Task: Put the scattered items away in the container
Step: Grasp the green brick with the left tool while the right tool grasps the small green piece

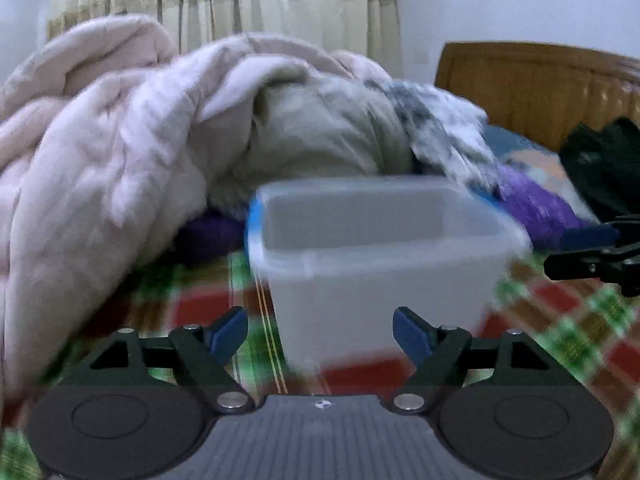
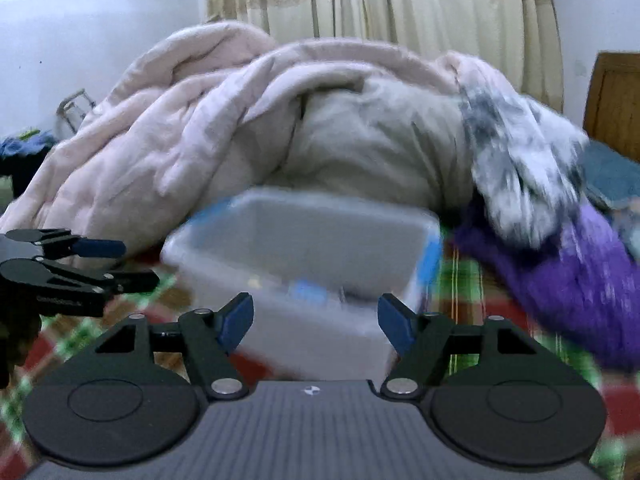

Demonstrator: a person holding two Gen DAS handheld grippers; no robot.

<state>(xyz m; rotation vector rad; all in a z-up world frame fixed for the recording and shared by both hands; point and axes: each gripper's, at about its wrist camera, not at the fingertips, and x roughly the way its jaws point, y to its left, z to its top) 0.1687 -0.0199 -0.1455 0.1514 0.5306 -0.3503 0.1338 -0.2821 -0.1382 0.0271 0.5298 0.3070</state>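
Note:
A translucent plastic container [image 1: 384, 280] with blue handles stands on the plaid bedspread, right in front of both grippers; it also shows in the right wrist view [image 2: 296, 280]. Small items, one blue [image 2: 308, 292], lie inside it, blurred. My left gripper [image 1: 320, 334] is open and empty, just short of the container's near wall. My right gripper [image 2: 316, 322] is open and empty, close to the container's near corner. The right gripper shows at the right edge of the left wrist view [image 1: 592, 252], and the left gripper at the left edge of the right wrist view [image 2: 80, 268].
A heaped pink and beige duvet [image 1: 120, 140] rises behind the container. A purple fuzzy cloth [image 2: 580, 280] and a grey-white blanket [image 2: 528, 168] lie to the right. A wooden headboard [image 1: 532, 88] and dark clothes [image 1: 604, 168] are at far right. Curtains hang behind.

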